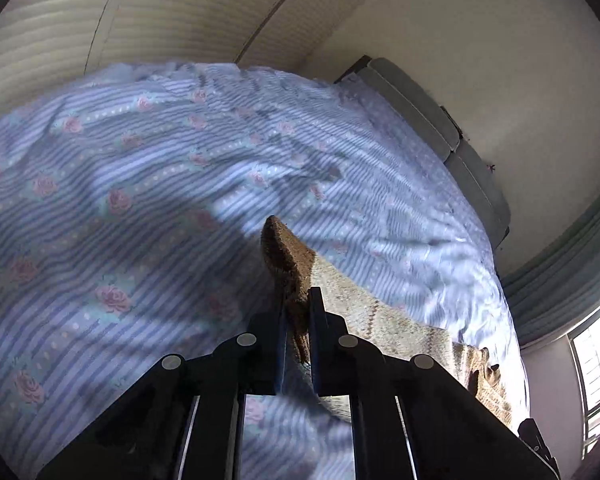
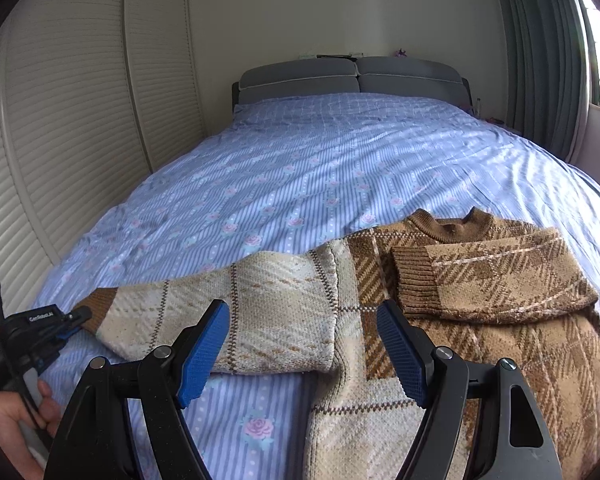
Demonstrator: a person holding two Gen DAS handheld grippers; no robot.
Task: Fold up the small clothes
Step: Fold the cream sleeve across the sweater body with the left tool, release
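Observation:
A brown and cream plaid knit sweater [image 2: 480, 320] lies flat on the near right of the bed, collar pointing toward the headboard. One sleeve is folded across its chest, with the ribbed cuff [image 2: 414, 276] near the middle. The other sleeve [image 2: 260, 304] stretches out to the left, pale inner side up. My left gripper [image 1: 298, 300] is shut on that sleeve's brown cuff [image 1: 284, 256], which sticks up past the fingertips. In the right wrist view the left gripper [image 2: 66, 320] sits at the sleeve's end. My right gripper [image 2: 302, 306] hovers open over the armpit area, its blue pads [image 2: 204, 352] holding nothing.
The bed cover [image 2: 300, 168] is blue striped with pink roses and lies wrinkled. A grey padded headboard [image 2: 352, 78] stands at the far end. Louvred wardrobe doors [image 2: 72, 128] line the left side; a curtain [image 2: 540, 52] and a window are on the right. A person's hand [image 2: 16, 412] holds the left gripper.

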